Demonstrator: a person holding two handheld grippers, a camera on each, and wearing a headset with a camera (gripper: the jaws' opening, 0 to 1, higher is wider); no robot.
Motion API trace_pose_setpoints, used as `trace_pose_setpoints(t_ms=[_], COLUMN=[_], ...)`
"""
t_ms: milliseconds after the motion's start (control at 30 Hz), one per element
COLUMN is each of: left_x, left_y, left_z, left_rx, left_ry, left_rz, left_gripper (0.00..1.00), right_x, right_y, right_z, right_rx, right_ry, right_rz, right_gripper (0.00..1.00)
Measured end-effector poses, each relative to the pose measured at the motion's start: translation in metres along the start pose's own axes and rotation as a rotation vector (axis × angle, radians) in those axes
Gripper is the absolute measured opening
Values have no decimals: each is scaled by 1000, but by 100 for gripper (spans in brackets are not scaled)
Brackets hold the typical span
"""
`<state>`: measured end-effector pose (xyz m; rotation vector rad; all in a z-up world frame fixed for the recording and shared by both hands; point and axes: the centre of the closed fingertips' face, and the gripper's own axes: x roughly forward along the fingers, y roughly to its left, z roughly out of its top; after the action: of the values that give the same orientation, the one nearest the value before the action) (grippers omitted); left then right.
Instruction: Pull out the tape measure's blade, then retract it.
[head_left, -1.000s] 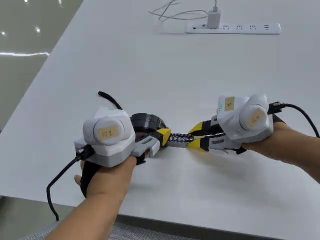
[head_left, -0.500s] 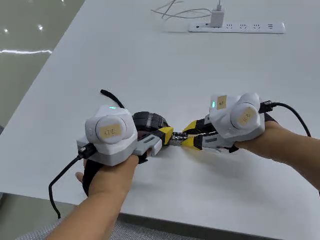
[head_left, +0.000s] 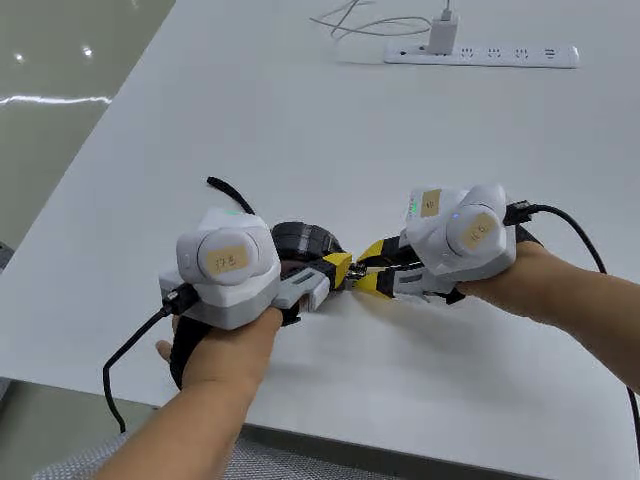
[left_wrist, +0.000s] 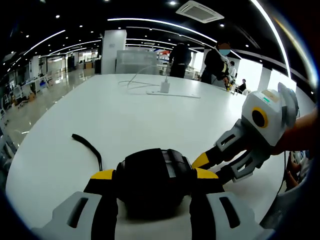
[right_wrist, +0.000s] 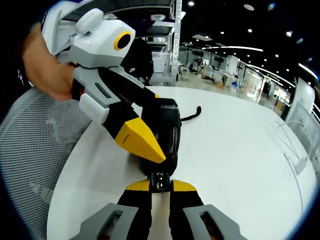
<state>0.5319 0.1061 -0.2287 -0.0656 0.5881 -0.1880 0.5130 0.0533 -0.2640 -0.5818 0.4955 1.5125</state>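
Observation:
The black tape measure (head_left: 300, 242) lies on the white table (head_left: 330, 130) near its front edge. My left gripper (head_left: 312, 258) is shut on the tape measure's case (left_wrist: 155, 177), its yellow-tipped jaws pressing both sides. From the right, my right gripper (head_left: 362, 268) is shut on the blade's end hook (right_wrist: 160, 180), right against the case (right_wrist: 161, 127). Hardly any blade shows between the hook and the case. My left gripper (right_wrist: 112, 75) crosses the right gripper view from the upper left. A thin black wrist strap (head_left: 227, 192) trails off behind the case.
A white power strip (head_left: 500, 55) with a plugged-in charger (head_left: 443, 34) and white cable lies at the table's far side. The table's left edge drops to a glossy floor (head_left: 60, 90). People stand far off (left_wrist: 220, 62).
My right gripper has moved left toward the case with the hook held, and the exposed blade has shortened to almost nothing. The left gripper has kept its hold on the case.

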Motion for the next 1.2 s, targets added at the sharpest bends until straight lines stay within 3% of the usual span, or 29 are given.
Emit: trace_pose_setpoints(t_ms=[1033, 1200], left_x=[0, 0], left_y=[1, 1], left_z=[1, 1], left_rx=[-5, -7], left_ry=[-10, -11], left_rz=[6, 7], left_gripper=[54, 54], right_x=[5, 6], right_y=[-1, -1], right_z=[4, 4], right_rx=[-6, 25], right_ry=[-12, -9], right_rz=[6, 1], right_gripper=[10, 11])
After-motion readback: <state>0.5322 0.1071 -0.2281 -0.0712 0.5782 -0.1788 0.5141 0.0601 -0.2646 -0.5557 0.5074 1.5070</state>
